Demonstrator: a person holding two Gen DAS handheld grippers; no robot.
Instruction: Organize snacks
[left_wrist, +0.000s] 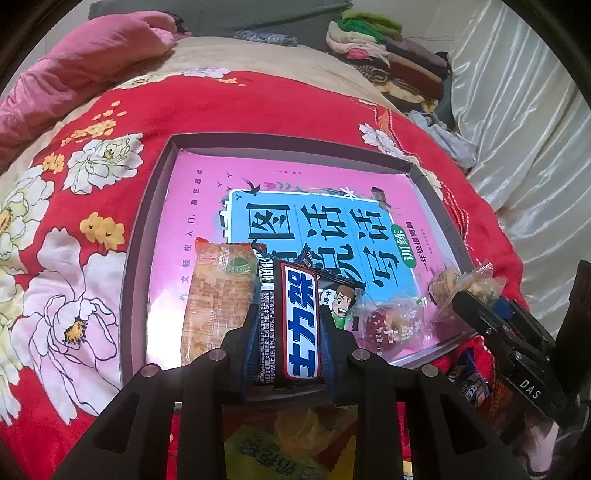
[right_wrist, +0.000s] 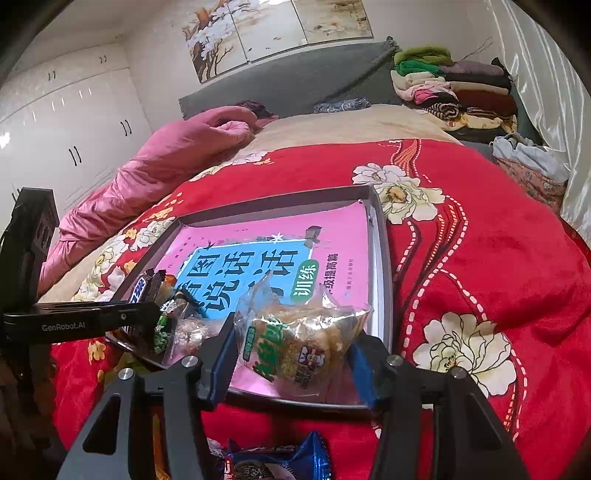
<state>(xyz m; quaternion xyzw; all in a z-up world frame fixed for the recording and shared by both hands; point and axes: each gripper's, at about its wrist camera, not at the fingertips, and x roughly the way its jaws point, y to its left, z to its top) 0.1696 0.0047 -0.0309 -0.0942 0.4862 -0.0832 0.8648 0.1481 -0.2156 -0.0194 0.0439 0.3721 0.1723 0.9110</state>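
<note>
Item 1: Snickers bar (left_wrist: 300, 325), clamped between the pads of my left gripper (left_wrist: 286, 332). It sits over the near edge of the grey tray (left_wrist: 147, 206), which rests on the red floral blanket (left_wrist: 92, 122). Its long axis runs along my fingers, far end pointing into the tray.

Item 2: clear-wrapped pastry (right_wrist: 303, 347), between the fingers of my right gripper (right_wrist: 291, 354) at the tray's near right corner. The blue pads (right_wrist: 223, 354) flank the wrapper; I cannot tell whether they pinch it or have let go. The pack is squat, with no clear long axis.

Item 3: already in the tray, on a pink book (left_wrist: 295, 192) lining it: 1 orange-wrapped biscuit pack (left_wrist: 218, 295), lying lengthwise beside the bar, and 1 round red-topped sweet (left_wrist: 388, 325).

Item 4: blue cookie packet (right_wrist: 273, 461), loose on the blanket, outside the tray.

Step, as I judge it: placing snacks in a row. Next: lower the bar parallel to the biscuit pack, then release.
</note>
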